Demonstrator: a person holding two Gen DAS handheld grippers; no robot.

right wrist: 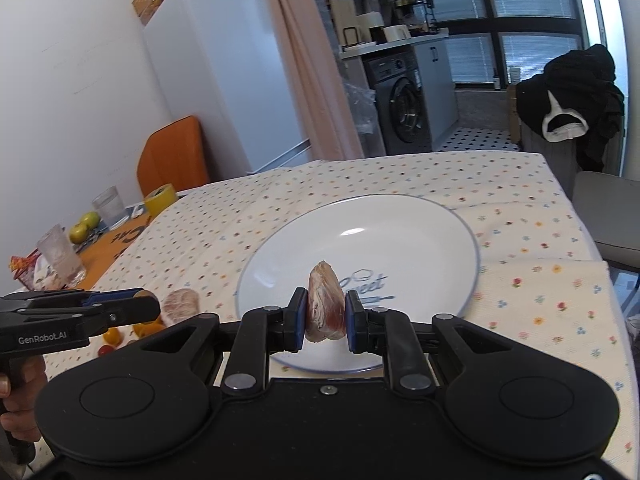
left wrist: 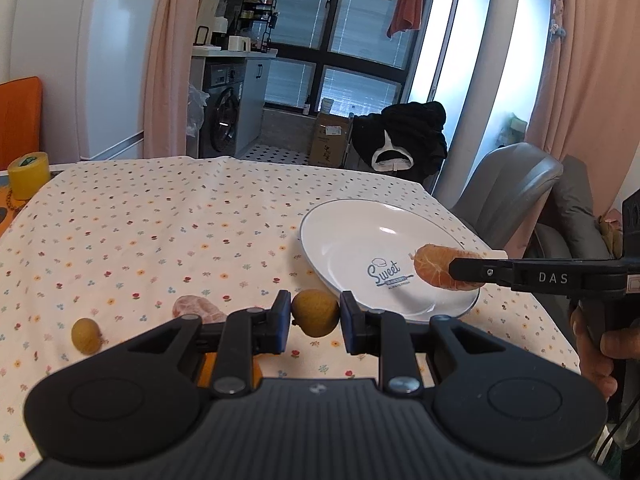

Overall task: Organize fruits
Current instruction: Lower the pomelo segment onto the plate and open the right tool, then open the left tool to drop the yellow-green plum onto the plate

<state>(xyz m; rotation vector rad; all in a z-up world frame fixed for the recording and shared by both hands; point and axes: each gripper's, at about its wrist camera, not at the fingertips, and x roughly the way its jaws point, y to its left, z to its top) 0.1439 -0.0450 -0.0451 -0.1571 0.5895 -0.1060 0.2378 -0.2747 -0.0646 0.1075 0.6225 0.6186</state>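
The left gripper (left wrist: pixel 315 318) is clamped on a small round yellow-brown fruit (left wrist: pixel 315 313), its blue-padded jaws pressing both sides and holding it just above the floral-print tablecloth (left wrist: pixel 160 220), close to the near rim of the white round plate with a thin blue edge line (left wrist: pixel 360 236). The right gripper (right wrist: pixel 326 322) is closed on a peeled orange citrus segment (right wrist: pixel 325 306), held upright between its blue pads over the near part of that plate. In the left wrist view the right gripper's finger reads "DAS"; in the right wrist view the left gripper's body reads "GenRobot.AI". The plate bears the printed word "Sweet" with smaller lettering beneath, too small to read. A second small yellow-brown fruit (left wrist: pixel 85 335) lies on the cloth to the left, well apart from the plate, and a pale peeled citrus piece (left wrist: pixel 196 309) rests between it and the left gripper's jaws. An orange object lies partly hidden under the left gripper's linkage; its kind cannot be told. At the far left edge of the table stand a yellow tape roll (left wrist: pixel 29 174), two clear glasses (right wrist: pixel 108 206), and green round fruits (right wrist: pixel 85 226). A grey chair (left wrist: pixel 516 188) stands beyond the plate, on the table's right side.
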